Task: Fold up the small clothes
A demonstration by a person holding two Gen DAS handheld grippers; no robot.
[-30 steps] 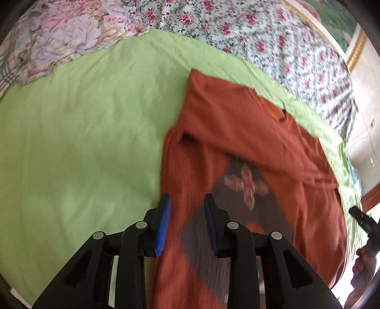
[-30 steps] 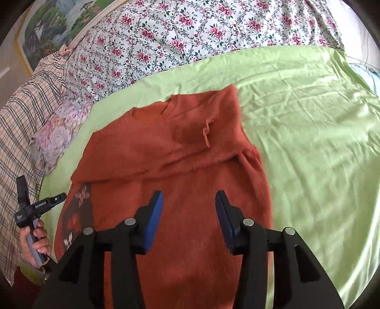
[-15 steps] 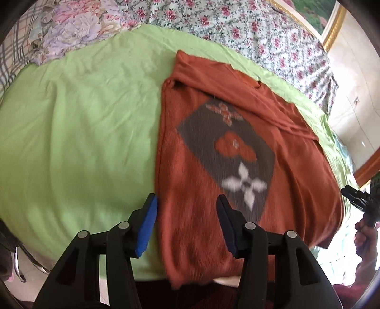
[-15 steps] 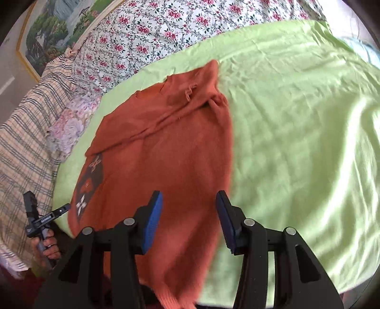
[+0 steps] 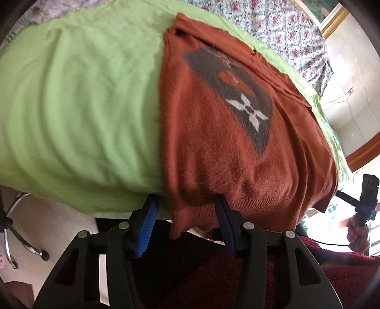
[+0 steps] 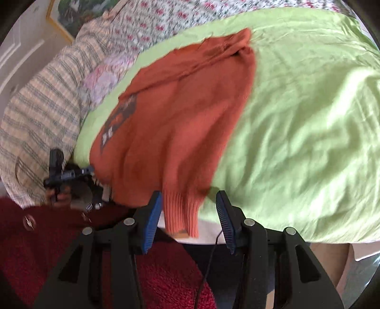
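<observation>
Both sets of jaws are sitting about half open with the sweater's hem hanging in the gap, and as far as I can see the pads aren't pinching it on either side. On the left gripper (image 5: 186,222) the jaws have just been opening, and the bottom left corner of the sweater (image 5: 228,133) droops between the blue pads (image 5: 146,228) without either pad pressing on the knit. The right gripper (image 6: 190,218) is the same deal: the ribbed hem corner dangles between its pads, loose. The sweater itself is a rust-orange knit with a dark grey diamond patch and a white flower shape on the front, lying flat on the bed's green sheet (image 5: 78,99), hem spilling over the near edge of the bed, neckline toward the far side. Its sleeves look folded across the top. Beyond the green sheet there's a floral cover (image 6: 171,26) and a plaid one (image 6: 40,107) toward the far left corner. A framed picture (image 6: 71,14) hangs on the wall behind. Dark red fuzzy fabric (image 6: 166,273) shows under the grippers.
</observation>
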